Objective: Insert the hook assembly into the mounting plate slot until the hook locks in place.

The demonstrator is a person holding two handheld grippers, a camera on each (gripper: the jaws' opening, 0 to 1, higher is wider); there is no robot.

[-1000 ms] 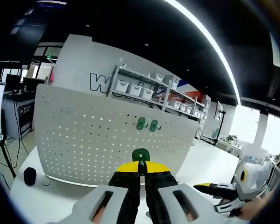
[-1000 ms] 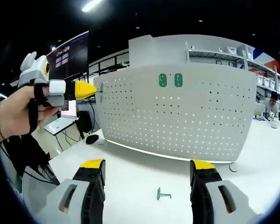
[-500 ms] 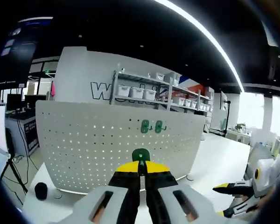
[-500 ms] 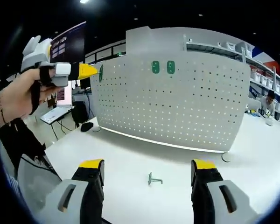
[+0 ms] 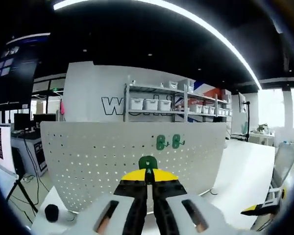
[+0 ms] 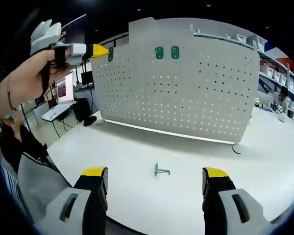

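My left gripper [image 5: 148,182] has its jaws clamped on a green hook [image 5: 148,163], its long axis toward twelve o'clock. My right gripper [image 6: 156,182] gapes wide over the tabletop [image 6: 137,156]. Beyond stands the pegboard [image 6: 186,93], two green hooks [image 6: 167,52] mounted at twelve.

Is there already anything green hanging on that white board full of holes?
Yes, two green hooks hang side by side near the top of the white pegboard.

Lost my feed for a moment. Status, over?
Left gripper shut on green hook, held up facing pegboard. Right gripper open, low over table. Two green hooks already mounted. Loose metal hook on table.
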